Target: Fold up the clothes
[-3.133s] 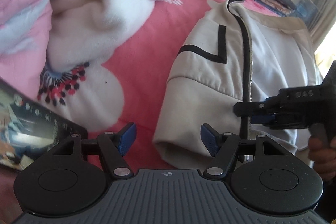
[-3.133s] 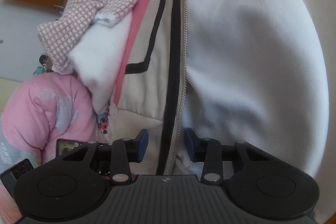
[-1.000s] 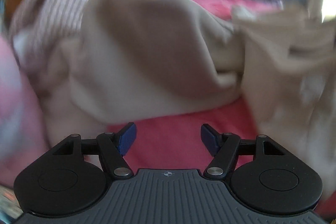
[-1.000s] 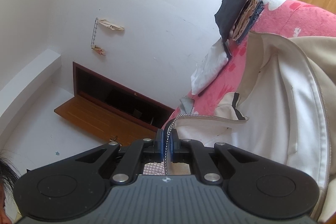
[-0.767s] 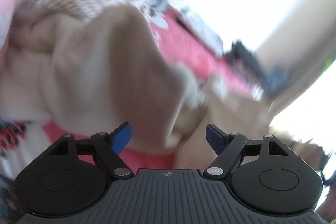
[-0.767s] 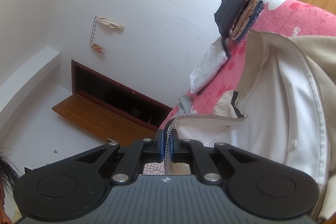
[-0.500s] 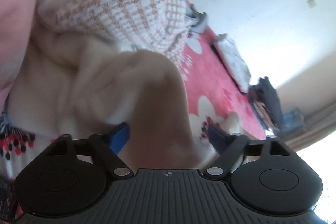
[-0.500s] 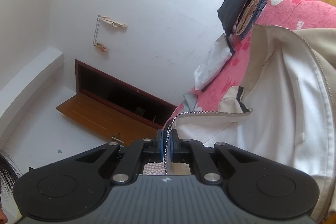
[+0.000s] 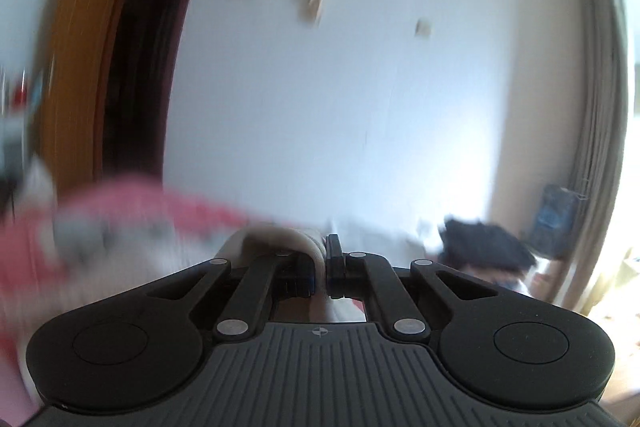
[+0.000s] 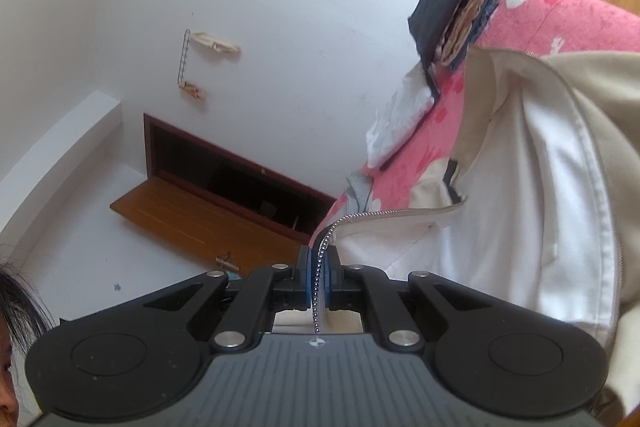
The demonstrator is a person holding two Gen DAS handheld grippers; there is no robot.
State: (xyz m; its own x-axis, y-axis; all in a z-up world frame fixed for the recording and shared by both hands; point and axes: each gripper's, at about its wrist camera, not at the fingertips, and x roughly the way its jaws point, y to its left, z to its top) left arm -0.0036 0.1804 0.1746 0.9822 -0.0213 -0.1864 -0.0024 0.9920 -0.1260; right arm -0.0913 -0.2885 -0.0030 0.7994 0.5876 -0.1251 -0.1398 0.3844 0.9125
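A cream zip jacket (image 10: 532,195) with white lining hangs lifted off the pink flowered bed (image 10: 560,15). My right gripper (image 10: 318,279) is shut on its zipper edge (image 10: 376,214), whose metal teeth run between the blue pads. In the blurred left wrist view my left gripper (image 9: 320,269) is shut on a fold of the same cream jacket (image 9: 280,239), held up above the bed (image 9: 120,203). How the rest of the jacket hangs below the left gripper is hidden.
A stack of folded dark and tan clothes (image 10: 452,15) sits at the bed's far end, also seen as a dark pile (image 9: 484,243). A folded white garment (image 10: 400,123) lies beside it. An orange door (image 10: 208,219) stands open in the white wall. A person's hair (image 10: 16,303) shows at the left edge.
My left gripper went from open over the cream garment to shut on a fold of it, and swung up to face the wall. The right gripper stays shut on the zipper edge, barely moved.
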